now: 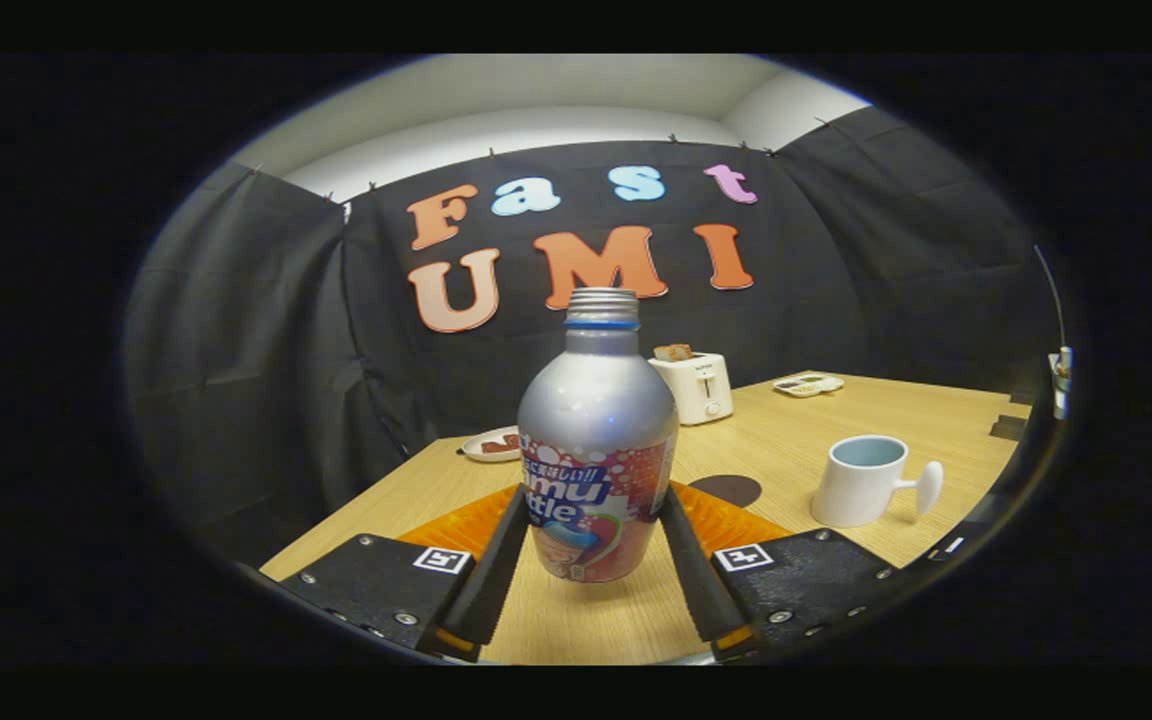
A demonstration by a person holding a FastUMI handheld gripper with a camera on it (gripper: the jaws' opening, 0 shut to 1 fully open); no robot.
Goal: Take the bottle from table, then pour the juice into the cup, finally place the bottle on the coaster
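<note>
The bottle (596, 450) sits upright between the two fingers (489, 570), and both fingers press on its sides, so the gripper (591, 520) is pinching it low down on the label. Its bottom seems to hang a little above the bench (936, 420), so it looks lifted, though that is hard to be sure of. The cap is off and the top is open.

So the taking step looks done, and the pouring step comes next. The cup (866, 480) stands off to the right, apart from the bottle, with its handle pointing away to the right. The next move needs the bottle carried over to the cup and tipped slowly, so the juice goes in and does not splash.

The dark round coaster (726, 489) lies just behind the bottle, between it and the cup. An orange mat (726, 520) lies under the fingers. Farther back stand a toaster (696, 388), a plate (491, 444) and a small tray (809, 384). Nothing stands between the bottle and the cup.
</note>
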